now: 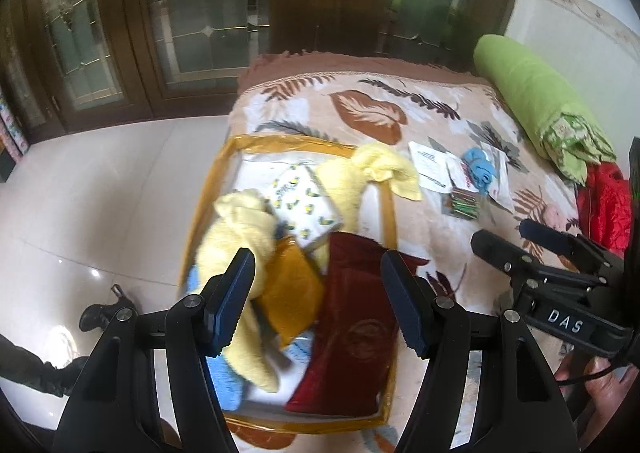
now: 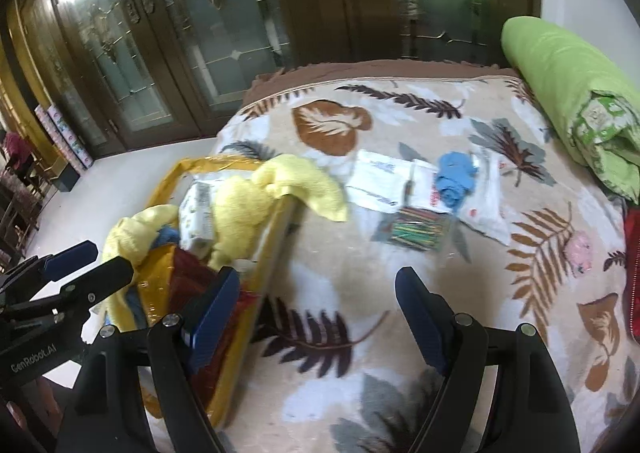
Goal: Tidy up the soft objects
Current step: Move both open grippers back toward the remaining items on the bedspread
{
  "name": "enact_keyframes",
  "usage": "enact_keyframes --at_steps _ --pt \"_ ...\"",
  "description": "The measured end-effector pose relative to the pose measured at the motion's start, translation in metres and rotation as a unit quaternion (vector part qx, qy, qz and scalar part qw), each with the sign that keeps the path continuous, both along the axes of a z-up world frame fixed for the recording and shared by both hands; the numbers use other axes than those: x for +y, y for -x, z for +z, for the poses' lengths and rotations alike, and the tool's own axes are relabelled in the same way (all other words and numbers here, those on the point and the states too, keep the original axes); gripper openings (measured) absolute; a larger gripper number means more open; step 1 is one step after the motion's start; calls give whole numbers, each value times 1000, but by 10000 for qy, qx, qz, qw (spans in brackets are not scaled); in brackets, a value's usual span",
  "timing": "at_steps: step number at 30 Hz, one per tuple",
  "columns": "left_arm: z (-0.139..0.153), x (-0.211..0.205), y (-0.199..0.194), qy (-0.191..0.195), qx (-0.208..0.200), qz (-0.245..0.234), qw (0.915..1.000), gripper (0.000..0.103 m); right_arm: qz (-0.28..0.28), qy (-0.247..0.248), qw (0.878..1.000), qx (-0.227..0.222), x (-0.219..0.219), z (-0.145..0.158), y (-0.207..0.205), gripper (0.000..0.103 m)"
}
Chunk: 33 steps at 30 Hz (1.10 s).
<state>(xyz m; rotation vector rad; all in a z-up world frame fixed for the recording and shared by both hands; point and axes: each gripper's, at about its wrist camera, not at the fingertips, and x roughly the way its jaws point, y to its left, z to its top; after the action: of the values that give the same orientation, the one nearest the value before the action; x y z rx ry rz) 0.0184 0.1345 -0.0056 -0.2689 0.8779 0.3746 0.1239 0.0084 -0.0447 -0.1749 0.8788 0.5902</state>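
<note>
Soft cloths fill a clear storage bag with yellow trim at the left edge of a leaf-print blanket on the bed. Left gripper hovers over the bag, its jaws well apart with nothing between the pads. Below it lie a dark red cloth, an amber pouch, a pale yellow towel and a lemon-print fabric; another yellow towel drapes over the bag's rim. Right gripper hangs over bare blanket beside the bag, jaws wide and empty. Farther off lie a blue cloth on white packets, a packet of coloured sticks, and a green bolster.
</note>
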Motion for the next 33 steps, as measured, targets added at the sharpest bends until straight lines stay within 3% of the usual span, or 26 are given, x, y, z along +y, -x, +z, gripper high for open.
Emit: enact_keyframes --at_steps 10,16,22,26,33 --pt "-7 -25 -26 -30 15 -248 9997 66 -245 234 9990 -286 -31 -3 -17 81" --pt "-9 -36 -39 -43 3 -360 9993 66 -398 515 9934 -946 -47 3 -15 81" --pt "-9 -43 -60 104 8 -573 9983 66 -535 599 9915 -1024 -71 6 -31 81" --pt "-11 -41 -86 410 108 -609 9972 66 -736 420 9944 -639 -94 5 -58 82" --pt "-28 -54 -153 1234 413 -944 9870 66 -722 -195 9947 703 -121 -11 -117 82"
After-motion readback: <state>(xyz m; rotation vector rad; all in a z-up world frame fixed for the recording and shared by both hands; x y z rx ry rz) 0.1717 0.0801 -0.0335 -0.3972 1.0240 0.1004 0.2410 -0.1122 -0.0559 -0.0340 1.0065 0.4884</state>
